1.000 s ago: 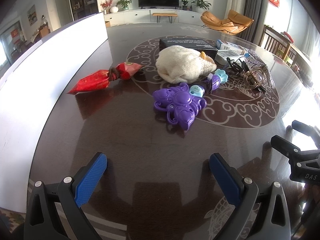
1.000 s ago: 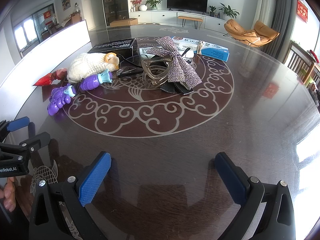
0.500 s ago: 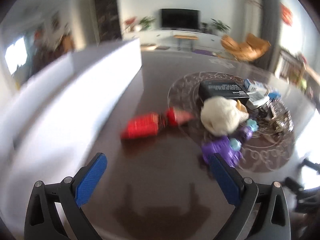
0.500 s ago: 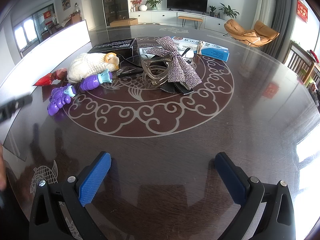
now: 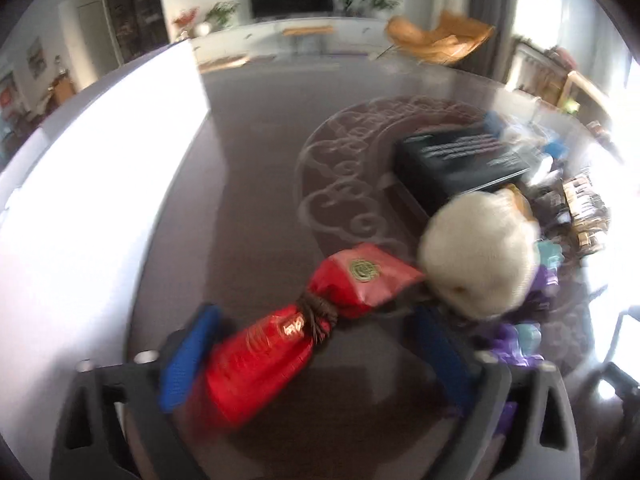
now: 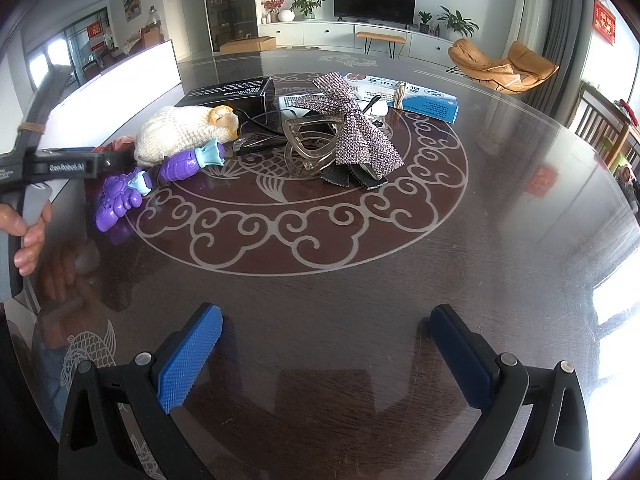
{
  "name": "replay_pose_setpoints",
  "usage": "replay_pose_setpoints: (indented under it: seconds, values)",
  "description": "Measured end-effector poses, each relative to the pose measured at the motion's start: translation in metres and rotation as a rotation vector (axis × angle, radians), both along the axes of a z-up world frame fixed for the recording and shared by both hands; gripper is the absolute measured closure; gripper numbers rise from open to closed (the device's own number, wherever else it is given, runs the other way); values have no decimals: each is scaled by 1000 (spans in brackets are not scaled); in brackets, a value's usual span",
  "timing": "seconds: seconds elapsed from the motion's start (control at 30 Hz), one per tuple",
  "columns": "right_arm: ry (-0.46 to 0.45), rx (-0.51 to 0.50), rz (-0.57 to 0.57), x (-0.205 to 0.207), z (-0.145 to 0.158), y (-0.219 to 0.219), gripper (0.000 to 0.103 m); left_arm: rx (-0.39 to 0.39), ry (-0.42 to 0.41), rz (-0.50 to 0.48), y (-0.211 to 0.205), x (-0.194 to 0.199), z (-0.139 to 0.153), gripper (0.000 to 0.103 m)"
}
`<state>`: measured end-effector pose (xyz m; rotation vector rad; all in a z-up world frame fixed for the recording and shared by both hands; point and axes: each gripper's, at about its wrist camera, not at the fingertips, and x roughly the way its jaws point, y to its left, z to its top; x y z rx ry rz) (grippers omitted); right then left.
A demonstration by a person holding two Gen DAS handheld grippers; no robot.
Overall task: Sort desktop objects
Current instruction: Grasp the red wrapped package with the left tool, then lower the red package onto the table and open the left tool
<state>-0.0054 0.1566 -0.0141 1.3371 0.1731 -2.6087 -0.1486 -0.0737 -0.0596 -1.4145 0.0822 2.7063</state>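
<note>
A red foil packet, tied in the middle with brown cord, lies on the dark round table. My left gripper is open, and the packet's near end lies between its blue pads. Beside it are a cream knitted item, a purple toy and a black box. My right gripper is open and empty above bare table near the front edge. The left gripper also shows at the left of the right wrist view.
A sequin bow, a clear hair claw and a blue-and-white box lie at the table's centre. A white board stands along the left edge. Chairs stand to the right.
My left gripper has moved forward and left to the red packet, which now lies between its open fingers. The right gripper has not moved.
</note>
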Motion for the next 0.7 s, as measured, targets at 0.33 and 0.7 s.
replay_pose_setpoints:
  seconds: [0.33, 0.7]
  values:
    - [0, 0, 0, 0, 0, 0, 0, 41, 47, -133, 63, 37, 6, 80]
    - [0, 0, 0, 0, 0, 0, 0, 33, 39, 92, 30, 71, 4, 80]
